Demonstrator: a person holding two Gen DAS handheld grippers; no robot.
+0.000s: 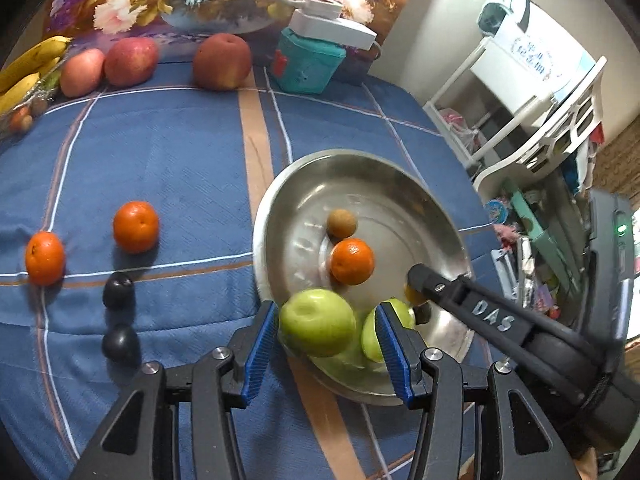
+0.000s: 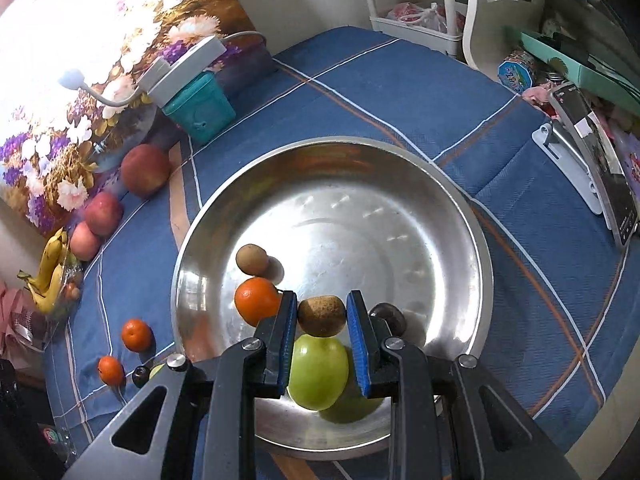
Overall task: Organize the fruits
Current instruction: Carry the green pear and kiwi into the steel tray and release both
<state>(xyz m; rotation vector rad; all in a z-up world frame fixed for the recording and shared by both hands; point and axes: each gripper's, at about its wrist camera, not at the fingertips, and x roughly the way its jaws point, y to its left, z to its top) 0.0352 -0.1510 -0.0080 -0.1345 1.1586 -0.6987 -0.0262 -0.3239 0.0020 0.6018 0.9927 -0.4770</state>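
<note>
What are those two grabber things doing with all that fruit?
They are putting fruit into the big metal bowl. The right gripper is squeezing a small brown fruit just above the bowl. The left gripper is open, with a green apple between its fingers at the bowl's edge. An orange and another little brown fruit are already inside. Two oranges, two dark plums, three red apples and bananas still sit on the blue cloth.

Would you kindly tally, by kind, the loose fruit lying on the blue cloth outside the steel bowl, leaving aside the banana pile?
Red apples: 3
Oranges: 2
Dark plums: 2
Total: 7
</note>
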